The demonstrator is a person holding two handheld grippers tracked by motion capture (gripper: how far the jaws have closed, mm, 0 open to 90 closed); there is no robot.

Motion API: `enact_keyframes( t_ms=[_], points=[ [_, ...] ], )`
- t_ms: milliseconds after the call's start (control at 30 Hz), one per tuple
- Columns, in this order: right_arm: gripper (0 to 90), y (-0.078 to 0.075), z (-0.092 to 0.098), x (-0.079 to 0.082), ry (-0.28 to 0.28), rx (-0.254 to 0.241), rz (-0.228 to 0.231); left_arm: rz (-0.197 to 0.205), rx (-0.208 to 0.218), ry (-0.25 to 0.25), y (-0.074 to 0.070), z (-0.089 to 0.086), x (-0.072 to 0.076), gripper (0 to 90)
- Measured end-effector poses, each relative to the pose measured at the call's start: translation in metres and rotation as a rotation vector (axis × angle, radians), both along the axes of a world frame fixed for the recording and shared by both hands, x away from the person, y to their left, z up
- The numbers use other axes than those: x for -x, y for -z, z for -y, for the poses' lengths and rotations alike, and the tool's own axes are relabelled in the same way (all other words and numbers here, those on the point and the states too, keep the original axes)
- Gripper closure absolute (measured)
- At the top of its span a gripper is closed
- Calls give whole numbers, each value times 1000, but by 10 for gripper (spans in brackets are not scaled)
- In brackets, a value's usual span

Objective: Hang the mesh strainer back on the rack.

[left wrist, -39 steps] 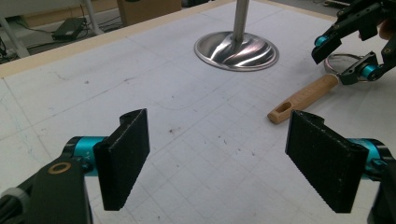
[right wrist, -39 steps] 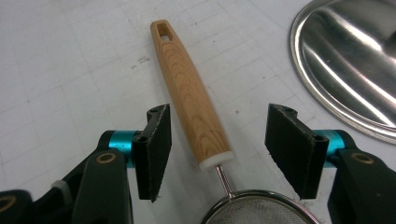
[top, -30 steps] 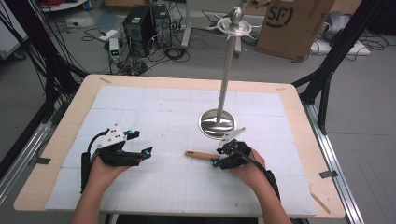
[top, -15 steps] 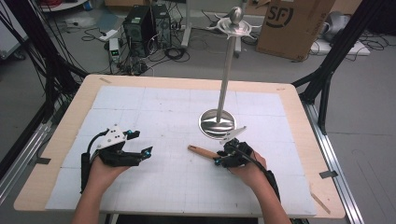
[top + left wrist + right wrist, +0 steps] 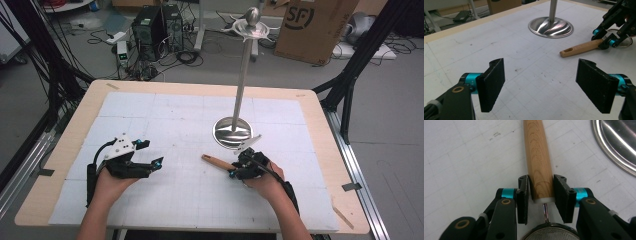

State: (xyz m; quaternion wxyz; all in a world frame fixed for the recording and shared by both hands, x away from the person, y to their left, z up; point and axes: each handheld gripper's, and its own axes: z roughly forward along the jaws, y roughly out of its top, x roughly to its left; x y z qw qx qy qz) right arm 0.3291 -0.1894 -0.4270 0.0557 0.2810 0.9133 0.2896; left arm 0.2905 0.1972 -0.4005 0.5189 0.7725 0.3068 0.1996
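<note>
A small strainer lies on the white mat; its wooden handle points away from my right gripper. That gripper is shut on the handle's near end, both pads pressing its sides. The metal mesh bowl peeks out just below the jaws. My left gripper rests low at the mat's left, open with nothing between its pads. In the left gripper view the handle lies ahead to the right, with the right gripper on it.
A steel stand with a round base and a tall pole rises just beyond the right gripper. The wooden table edge frames the mat. Cables, computers and a cardboard box sit on the floor behind.
The right gripper's jaws have closed onto the wooden handle, and the handle's free end has swung slightly towards the far side. The left gripper has stayed put.
</note>
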Motion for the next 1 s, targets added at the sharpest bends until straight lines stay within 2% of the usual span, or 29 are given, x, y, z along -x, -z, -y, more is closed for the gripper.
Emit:
enact_keyframes(
  t_ms=[233,500,667,800,900,1000],
  points=[
    [669,-1,0,0,26,-1,-23,2,3,-2,0,0,0,240],
    [639,-3,-4,-1,5,27,-11,2,6,-3,0,0,0,241],
    [639,-5,-7,-3,-7,52,-25,3,4,-2,0,-1,0,241],
    [657,-6,-11,-10,-31,86,-60,1,-3,-2,0,0,0,241],
    [661,-9,-16,-17,-57,130,-97,1,-3,3,0,1,0,241],
    [664,-10,-18,-20,-64,144,-118,1,-3,-2,1,0,0,242]
  ],
)
